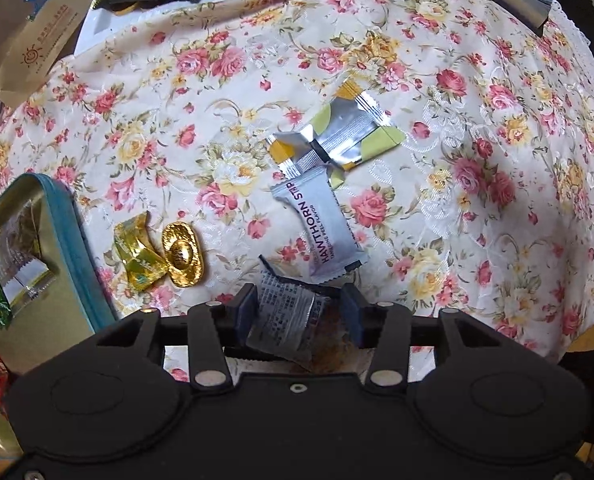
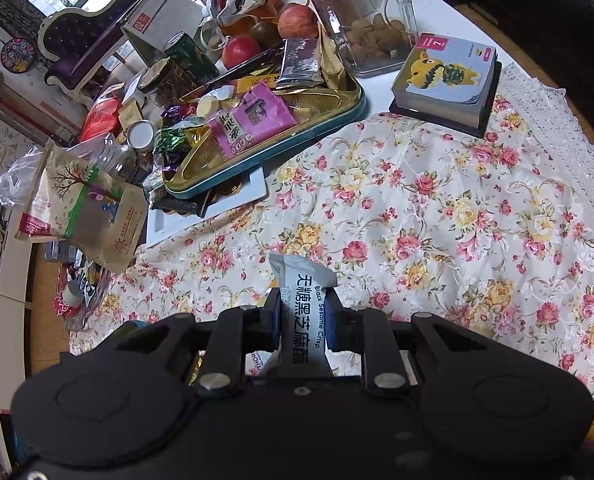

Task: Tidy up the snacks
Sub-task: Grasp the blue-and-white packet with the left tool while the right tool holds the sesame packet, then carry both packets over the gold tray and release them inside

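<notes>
In the left wrist view my left gripper [image 1: 297,312] is open around a crumpled silver snack packet [image 1: 285,320] that lies between its fingers on the floral cloth. Ahead lie a white Hawthorn Strip packet [image 1: 321,232], a silver and yellow-green packet [image 1: 337,140] and two gold-wrapped candies [image 1: 161,256]. A gold tin with a teal rim [image 1: 77,240] at the left holds a few snacks. In the right wrist view my right gripper [image 2: 303,320] is shut on a white Black Sesame Crisp packet [image 2: 303,300], held above the cloth.
A second gold tin tray [image 2: 353,92] full of snacks sits at the back, on a white board. Around it are a glass jar [image 2: 361,12], apples [image 2: 297,20], a brown paper bag [image 2: 85,212] and a stack of books [image 2: 445,76]. The cloth ends at the table's right edge.
</notes>
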Demonstrator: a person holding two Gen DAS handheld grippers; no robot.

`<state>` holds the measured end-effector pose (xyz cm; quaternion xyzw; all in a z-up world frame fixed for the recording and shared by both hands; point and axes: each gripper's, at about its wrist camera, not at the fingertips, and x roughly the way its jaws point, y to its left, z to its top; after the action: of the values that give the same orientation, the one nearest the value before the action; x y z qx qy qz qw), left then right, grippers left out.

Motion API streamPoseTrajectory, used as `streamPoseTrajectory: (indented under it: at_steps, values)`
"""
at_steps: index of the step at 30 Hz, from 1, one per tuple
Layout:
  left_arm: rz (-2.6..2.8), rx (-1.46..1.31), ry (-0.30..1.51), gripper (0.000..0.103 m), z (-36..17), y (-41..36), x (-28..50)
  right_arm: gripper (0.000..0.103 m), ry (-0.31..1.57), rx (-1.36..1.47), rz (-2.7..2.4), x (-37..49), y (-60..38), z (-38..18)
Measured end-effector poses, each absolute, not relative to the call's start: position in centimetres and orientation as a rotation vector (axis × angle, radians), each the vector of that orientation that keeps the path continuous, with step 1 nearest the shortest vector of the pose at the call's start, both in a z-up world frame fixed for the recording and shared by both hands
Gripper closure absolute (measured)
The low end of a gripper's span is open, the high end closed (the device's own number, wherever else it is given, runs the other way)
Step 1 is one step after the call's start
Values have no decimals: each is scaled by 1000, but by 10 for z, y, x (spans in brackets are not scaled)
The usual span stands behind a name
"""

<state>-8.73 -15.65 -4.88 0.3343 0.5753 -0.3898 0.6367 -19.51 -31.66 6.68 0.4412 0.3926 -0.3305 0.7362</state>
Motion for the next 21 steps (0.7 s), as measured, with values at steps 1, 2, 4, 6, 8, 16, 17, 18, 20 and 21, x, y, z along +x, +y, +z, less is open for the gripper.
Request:
streamPoseTrajectory:
  at_steps: [1, 2, 4, 6, 8, 16, 17, 18, 20, 21]
  values:
    - [-883, 770, 1321, 49, -51, -158, -89, 81, 862, 970, -730, -195, -317, 67]
    - [-877, 775, 1326, 49, -54, -160, -90, 81, 862, 971, -734, -195, -317, 66]
    - [-870, 770, 1327, 49, -56, -163, -92, 81, 863, 972, -738, -195, -318, 66]
    - [-864, 763, 1339, 50, -58, -166, -95, 81, 862, 977, -744, -195, -319, 65]
    - [-859, 736, 1360, 52, -58, -167, -95, 81, 859, 986, -750, -196, -320, 65]
    - [-838, 589, 1394, 52, -29, -163, -75, 81, 846, 1001, -777, -196, -325, 66]
    - [-834, 580, 1379, 52, -23, -162, -73, 81, 846, 1002, -782, -195, -325, 66]
    - [-828, 563, 1358, 52, -14, -160, -69, 81, 846, 1003, -787, -194, -326, 66]
    - [-816, 534, 1329, 52, 0, -155, -59, 81, 847, 1004, -796, -191, -326, 65]
    - [-810, 520, 1318, 52, 7, -152, -56, 81, 849, 1004, -796, -189, -325, 65]
